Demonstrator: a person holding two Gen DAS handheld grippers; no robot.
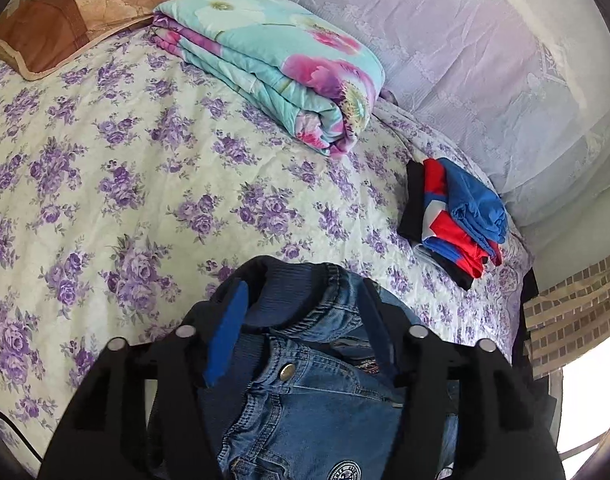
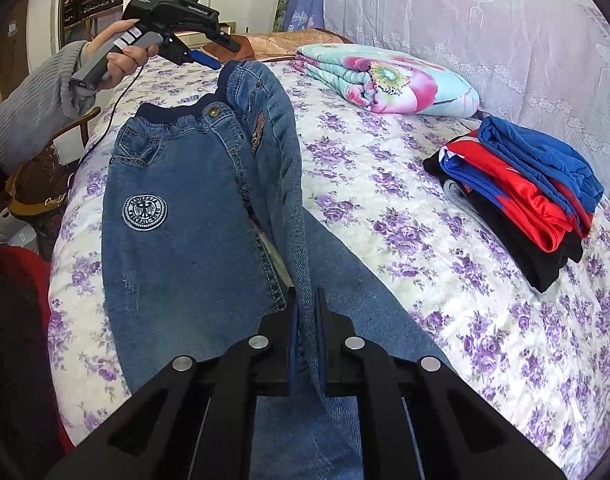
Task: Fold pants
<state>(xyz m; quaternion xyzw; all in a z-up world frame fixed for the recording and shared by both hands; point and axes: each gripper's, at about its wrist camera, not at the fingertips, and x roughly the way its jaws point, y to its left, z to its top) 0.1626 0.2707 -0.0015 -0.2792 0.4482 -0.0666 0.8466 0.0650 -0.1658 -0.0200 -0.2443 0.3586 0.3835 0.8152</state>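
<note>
Right now the right gripper (image 2: 305, 320) is clamped nearly shut on a fold of denim — one edge of the pants (image 2: 177, 208) rises taut from the bed into its jaws. Up at the waistband, the left gripper (image 1: 305, 312) stands about half open with the dark ribbed band bunched between its fingers (image 1: 229, 332); the blue pad sits beside the cloth, but whether it presses on it I cannot tell. A hand (image 2: 125, 56) in a grey knit sleeve works that tool. The pants lie front-up on the floral bedspread (image 1: 145, 160), the round badge showing, with one side lifted toward the other — so this looks like the lengthwise fold, leg onto leg. Next, I judge, both ends must travel across together and lay down edge to edge, well short of the stack of folded clothes (image 2: 525, 188) and the folded quilt (image 1: 273, 64).
</note>
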